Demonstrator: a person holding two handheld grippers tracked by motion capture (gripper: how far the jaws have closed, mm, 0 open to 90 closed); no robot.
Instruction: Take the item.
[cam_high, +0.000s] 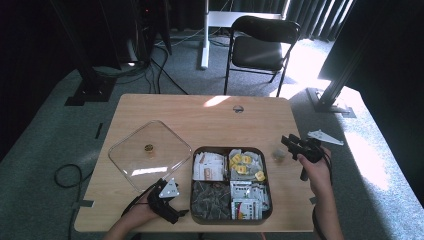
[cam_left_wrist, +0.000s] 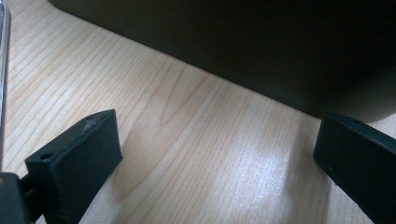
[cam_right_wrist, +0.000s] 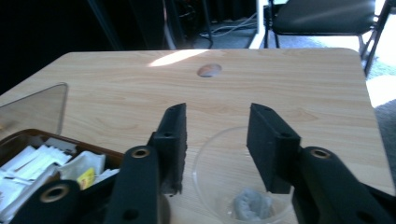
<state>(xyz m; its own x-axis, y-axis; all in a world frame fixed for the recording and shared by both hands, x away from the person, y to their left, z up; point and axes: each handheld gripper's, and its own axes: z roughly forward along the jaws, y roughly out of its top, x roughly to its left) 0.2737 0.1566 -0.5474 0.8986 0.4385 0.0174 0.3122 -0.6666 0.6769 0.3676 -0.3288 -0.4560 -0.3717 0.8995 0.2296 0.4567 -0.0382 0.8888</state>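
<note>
Setting: a light wooden table (cam_high: 210, 112) seen from above, with a person's forearms coming in from the bottom edge.

Tray: a dark, square tray (cam_high: 231, 150) with four compartments sits at the near middle of the table. It holds white packets, yellow-labelled packets and dark packets.

Lid: a clear, square lid (cam_high: 150, 154) with a small knob lies flat on the table just left of the tray.

Cup: a small clear cup (cam_high: 278, 154) stands on the table just right of the tray, near its far right corner. In the right gripper view the cup (cam_right_wrist: 243, 186) holds a small grey lump (cam_right_wrist: 252, 204) at its bottom.

Right gripper: the right gripper (cam_high: 296, 144) is held above the table just right of the cup. In its own view the right gripper (cam_right_wrist: 215, 140) has its jaws apart, with a moderate gap, poised over the cup and holding nothing.

Left gripper: the left gripper (cam_high: 175, 212) rests low near the tray's near left corner. In its own view the left gripper (cam_left_wrist: 215, 154) has its jaws spread wide over bare wood, empty, facing the tray's dark outer wall (cam_left_wrist: 261, 51).

Background: a black folding chair (cam_high: 260, 42) stands beyond the table.
</note>
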